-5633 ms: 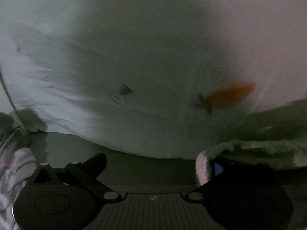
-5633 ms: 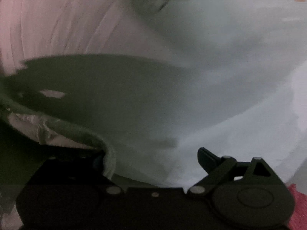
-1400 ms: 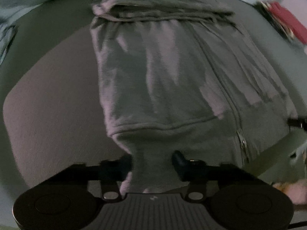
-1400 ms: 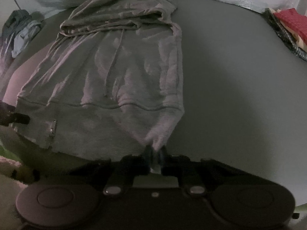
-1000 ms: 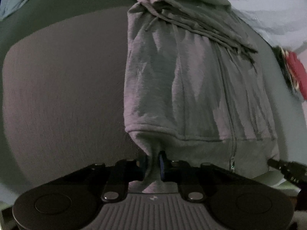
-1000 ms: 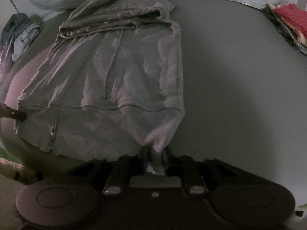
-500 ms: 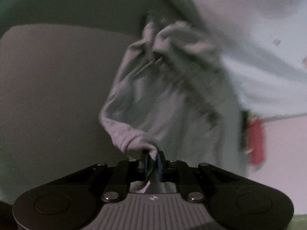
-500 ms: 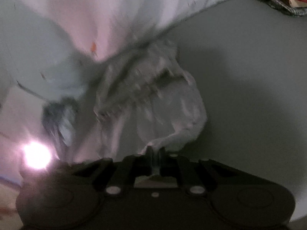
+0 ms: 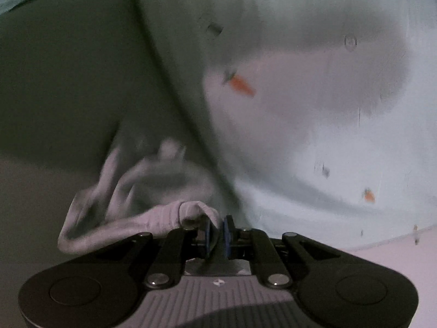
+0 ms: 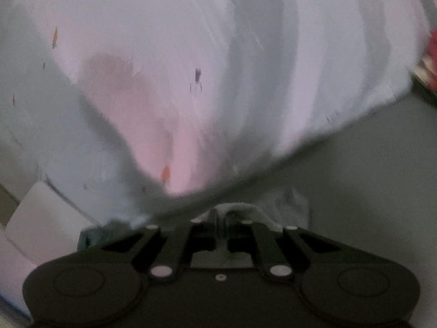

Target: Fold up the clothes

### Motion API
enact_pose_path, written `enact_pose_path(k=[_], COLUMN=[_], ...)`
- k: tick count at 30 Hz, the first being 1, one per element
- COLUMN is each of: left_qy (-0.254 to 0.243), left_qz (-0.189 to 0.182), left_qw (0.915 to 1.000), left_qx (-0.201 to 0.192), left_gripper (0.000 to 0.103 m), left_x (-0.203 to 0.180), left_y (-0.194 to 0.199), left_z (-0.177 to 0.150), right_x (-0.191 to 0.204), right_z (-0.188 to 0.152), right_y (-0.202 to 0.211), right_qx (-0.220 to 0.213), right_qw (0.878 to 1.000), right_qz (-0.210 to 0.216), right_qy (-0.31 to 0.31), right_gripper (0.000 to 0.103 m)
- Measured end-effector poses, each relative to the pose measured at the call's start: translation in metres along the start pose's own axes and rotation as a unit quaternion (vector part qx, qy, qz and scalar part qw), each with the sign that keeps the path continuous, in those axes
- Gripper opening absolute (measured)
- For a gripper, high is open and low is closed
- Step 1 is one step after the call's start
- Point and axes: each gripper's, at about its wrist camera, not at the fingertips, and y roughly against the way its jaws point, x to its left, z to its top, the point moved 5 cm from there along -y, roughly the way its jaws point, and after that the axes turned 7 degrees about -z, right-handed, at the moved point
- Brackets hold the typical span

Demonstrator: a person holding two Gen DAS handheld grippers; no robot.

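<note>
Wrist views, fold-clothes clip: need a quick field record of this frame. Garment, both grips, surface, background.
garment: grey hoodie, bunched and motion-blurred, its hem pinched at both ends
left hand-held gripper: shut on the hoodie's ribbed hem
right hand-held gripper: shut on a fold of the hoodie
surface: dark grey-green top, bare beside the garment
background: white cloth with a carrot print, fills most of both views
right edge, right wrist view: red item, too blurred to identify
image quality: dim, heavy blur
</note>
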Motion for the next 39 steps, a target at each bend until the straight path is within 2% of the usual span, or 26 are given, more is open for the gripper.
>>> enact_pose_path(k=[1,3,4,5,6,7,9,11,14,15,16,18,20,22,24,26,29,31,39], left_qy=[-0.011,-0.016,-0.019,-0.024,-0.030,-0.042,-0.092,-0.137,-0.191,-0.190,-0.189,-0.184,-0.166,-0.148,-0.128,-0.111,-0.102,-0.108,-0.156], left_qz=[0.011,0.048,0.061,0.073,0.085,0.100,0.144,0.184,0.229,0.234,0.238,0.247,0.261,0.260,0.242,0.224,0.208,0.204,0.205], left_qw=[0.9998,0.9979,0.9961,0.9942,0.9919,0.9889,0.9790,0.9698,0.9542,0.9536,0.9525,0.9496,0.9473,0.9499,0.9576,0.9639,0.9677,0.9672,0.9583], left_qx=[-0.011,-0.041,-0.061,-0.075,-0.090,-0.101,-0.111,-0.084,-0.025,-0.004,0.017,0.058,0.085,0.092,0.089,0.090,0.099,0.106,0.123], left_gripper=[0.011,0.011,0.015,0.023,0.032,0.037,0.066,0.075,0.080,0.087,0.090,0.093,0.095,0.098,0.103,0.103,0.103,0.103,0.103], left_x=[-0.002,0.000,0.001,0.001,0.001,0.000,-0.002,0.006,0.025,0.034,0.043,0.061,0.075,0.083,0.086,0.091,0.091,0.089,0.087], left_y=[-0.014,-0.040,-0.048,-0.052,-0.056,-0.058,-0.058,-0.066,-0.080,-0.083,-0.087,-0.094,-0.099,-0.102,-0.103,-0.106,-0.114,-0.118,-0.139], left_z=[0.019,0.053,0.069,0.081,0.092,0.099,0.101,0.083,0.049,0.037,0.026,0.004,-0.007,-0.010,-0.007,0.000,0.006,0.008,0.014], right_x=[0.003,0.007,0.007,0.007,0.008,0.010,0.014,0.011,-0.007,-0.015,-0.024,-0.040,-0.054,-0.066,-0.072,-0.073,-0.076,-0.077,-0.062], right_z=[0.013,0.038,0.049,0.059,0.066,0.070,0.071,0.055,0.023,0.010,-0.003,-0.025,-0.040,-0.050,-0.058,-0.062,-0.059,-0.063,-0.062], right_y=[-0.019,-0.065,-0.084,-0.102,-0.115,-0.123,-0.131,-0.138,-0.143,-0.143,-0.143,-0.139,-0.134,-0.132,-0.133,-0.132,-0.132,-0.124,-0.149], right_qx=[-0.009,-0.034,-0.042,-0.049,-0.048,-0.047,-0.049,-0.026,0.028,0.049,0.071,0.106,0.124,0.141,0.155,0.160,0.160,0.165,0.180], right_qw=[1.000,0.996,0.994,0.992,0.990,0.989,0.988,0.986,0.982,0.980,0.978,0.974,0.972,0.969,0.965,0.965,0.966,0.967,0.966], right_qz=[-0.009,-0.062,-0.082,-0.102,-0.119,-0.127,-0.126,-0.136,-0.156,-0.163,-0.170,-0.180,-0.187,-0.197,-0.205,-0.201,-0.194,-0.185,-0.157], right_qy=[0.020,0.061,0.060,0.059,0.055,0.056,0.071,0.090,0.105,0.102,0.098,0.083,0.064,0.049,0.052,0.056,0.051,0.058,0.095], right_gripper=[0.007,0.009,0.016,0.030,0.038,0.056,0.067,0.082,0.089,0.090,0.092,0.098,0.101,0.102,0.102,0.103,0.103,0.103,0.103])
